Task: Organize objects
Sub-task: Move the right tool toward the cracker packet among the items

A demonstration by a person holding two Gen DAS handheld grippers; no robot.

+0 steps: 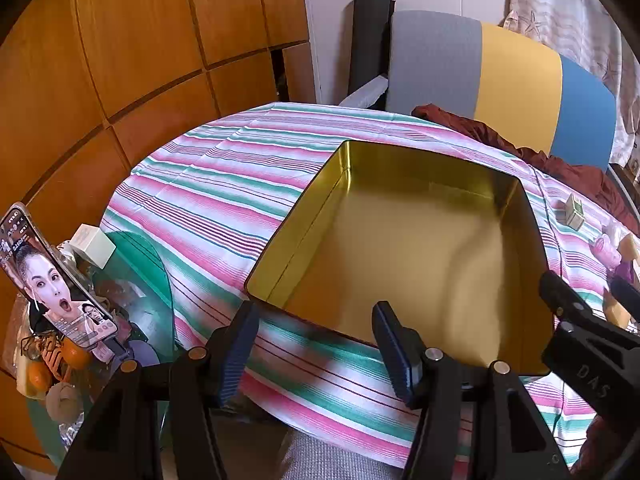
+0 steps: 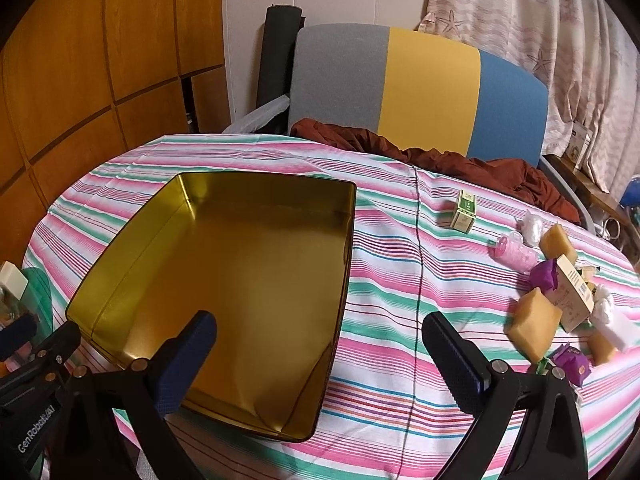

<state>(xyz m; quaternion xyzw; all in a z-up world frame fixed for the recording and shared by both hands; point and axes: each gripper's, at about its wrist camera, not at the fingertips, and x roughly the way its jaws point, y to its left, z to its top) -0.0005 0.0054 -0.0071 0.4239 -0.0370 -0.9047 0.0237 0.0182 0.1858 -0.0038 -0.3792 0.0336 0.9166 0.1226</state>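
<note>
Hovering near the empty tin [image 2: 224,280], both grippers gaping and holding nothing: right [image 2: 320,356] widest, left [image 1: 316,344] narrower. Reaching right for the nearest sponge [image 2: 534,326], squeezing gently.

Tin: open gold-lined tin [image 1: 404,248] at picture centre, empty, resting on the striped desk [image 1: 224,176].
Left hand-held gripper [image 1: 320,344]: at 6 o'clock, jaws apart with nothing between them, over the tin's near rim.
Right hand-held gripper [image 1: 588,300]: at 4 o'clock, only partly in frame.
Small box [image 1: 573,209]: at 3 o'clock, beside the tin.
Phone [image 1: 52,280]: at 9 o'clock, screen lit.
</note>
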